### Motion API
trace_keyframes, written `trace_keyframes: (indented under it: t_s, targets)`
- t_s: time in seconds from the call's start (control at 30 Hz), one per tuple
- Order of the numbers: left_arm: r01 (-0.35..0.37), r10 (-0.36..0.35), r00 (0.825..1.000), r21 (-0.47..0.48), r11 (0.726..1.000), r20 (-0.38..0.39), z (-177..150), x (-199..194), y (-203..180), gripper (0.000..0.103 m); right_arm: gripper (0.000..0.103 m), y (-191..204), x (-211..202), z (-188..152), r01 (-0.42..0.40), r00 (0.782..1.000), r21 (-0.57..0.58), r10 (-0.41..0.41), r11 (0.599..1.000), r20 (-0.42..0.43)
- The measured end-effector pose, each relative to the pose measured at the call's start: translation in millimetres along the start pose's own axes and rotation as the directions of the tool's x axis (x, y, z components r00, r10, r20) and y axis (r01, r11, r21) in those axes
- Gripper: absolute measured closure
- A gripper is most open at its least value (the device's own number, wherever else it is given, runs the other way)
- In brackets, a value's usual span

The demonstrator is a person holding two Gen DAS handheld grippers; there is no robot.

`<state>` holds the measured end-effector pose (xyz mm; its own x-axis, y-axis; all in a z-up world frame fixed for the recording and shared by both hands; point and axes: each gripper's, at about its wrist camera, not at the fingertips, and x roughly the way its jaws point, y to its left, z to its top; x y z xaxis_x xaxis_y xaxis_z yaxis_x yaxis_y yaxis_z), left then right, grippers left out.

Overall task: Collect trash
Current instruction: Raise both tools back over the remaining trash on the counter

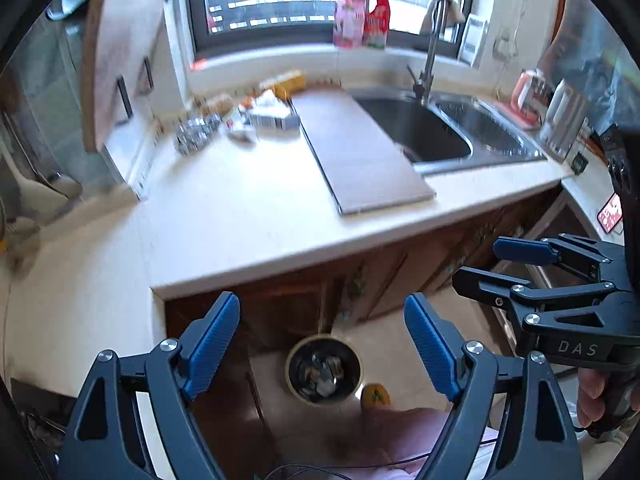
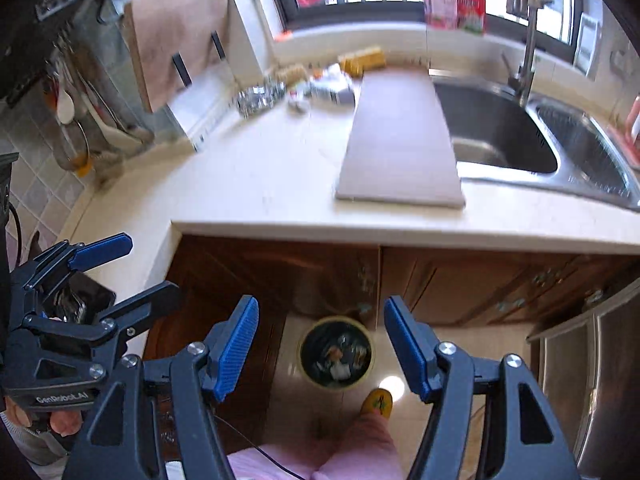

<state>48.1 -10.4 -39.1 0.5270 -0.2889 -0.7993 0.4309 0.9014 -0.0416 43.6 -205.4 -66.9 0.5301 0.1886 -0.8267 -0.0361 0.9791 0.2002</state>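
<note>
With both the left claw (image 1: pixel 322 344) and right claw (image 2: pixel 320 346) wide and empty above the bin (image 2: pixel 337 354), reach forward over the counter (image 1: pixel 248 208) to the trash pile (image 1: pixel 244 118) far ahead, taking one piece squarely.

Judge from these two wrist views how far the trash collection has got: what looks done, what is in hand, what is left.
Done: the round bin on the floor already holds scraps. In hand: nothing; the left gripper and right gripper are both open and empty above the bin. Left: the wrappers and crumpled foil clustered at the back of the countertop, beside the cutting board.
</note>
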Motion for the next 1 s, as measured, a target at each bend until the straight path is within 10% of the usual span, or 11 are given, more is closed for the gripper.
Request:
trace_keyframes:
  t_s: [0.5,1.0]
  targets:
    - [-0.075,0.084,0.994,-0.13,0.989,0.071,50.7,-8.6,47.3,0.02,0.037,5.3,11.7,68.2,-0.047,0.997,-0.047,0.049,0.998,0.054]
    - [-0.181,0.187,0.982,-0.212,0.96,0.007,200.9,123.8,88.2,0.02,0.037,-34.2,115.7,242.2,-0.09,0.996,-0.148,0.092,0.985,0.005]
